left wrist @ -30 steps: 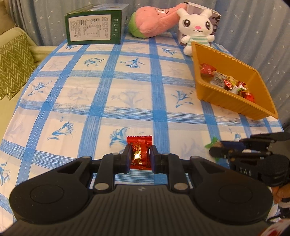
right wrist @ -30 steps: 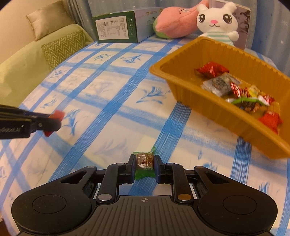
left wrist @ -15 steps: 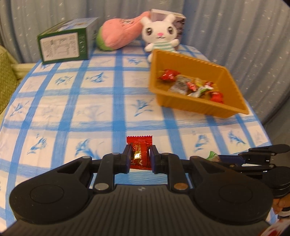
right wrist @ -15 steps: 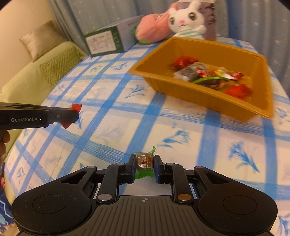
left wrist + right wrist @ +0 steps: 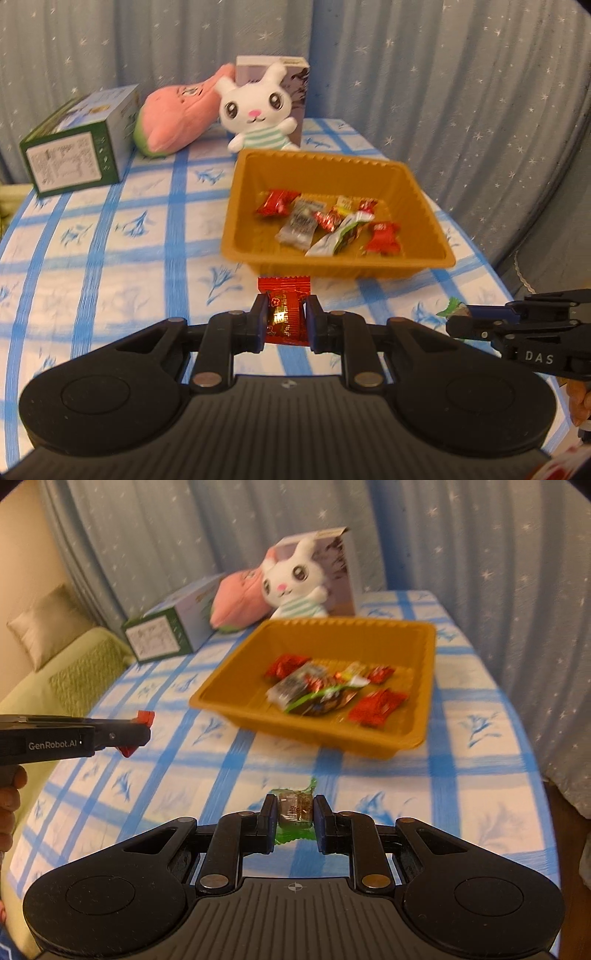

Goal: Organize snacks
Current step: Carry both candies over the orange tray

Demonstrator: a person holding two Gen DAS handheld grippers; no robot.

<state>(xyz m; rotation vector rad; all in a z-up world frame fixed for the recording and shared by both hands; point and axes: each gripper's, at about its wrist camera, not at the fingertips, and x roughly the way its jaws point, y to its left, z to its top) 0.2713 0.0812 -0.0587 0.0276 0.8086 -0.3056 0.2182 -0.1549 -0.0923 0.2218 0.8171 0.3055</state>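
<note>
My left gripper (image 5: 286, 314) is shut on a red candy packet (image 5: 285, 314) and holds it above the table, just short of the near wall of the orange tray (image 5: 332, 264). My right gripper (image 5: 295, 806) is shut on a green-wrapped brown candy (image 5: 294, 808), also held above the table in front of the tray (image 5: 240, 712). The tray holds several wrapped snacks (image 5: 325, 225). The right gripper shows at the right of the left wrist view (image 5: 458, 321); the left gripper shows at the left of the right wrist view (image 5: 142, 731).
A blue-checked tablecloth (image 5: 110, 240) covers the table. At the back stand a green box (image 5: 77, 155), a pink plush (image 5: 177, 114), a white bunny plush (image 5: 258, 110) and a grey box (image 5: 295, 74). A green sofa with a cushion (image 5: 48, 627) is to the left. Curtains hang behind.
Both grippers have risen and moved toward the orange tray with their candies held. The tray now sits closer and more centred in both views.
</note>
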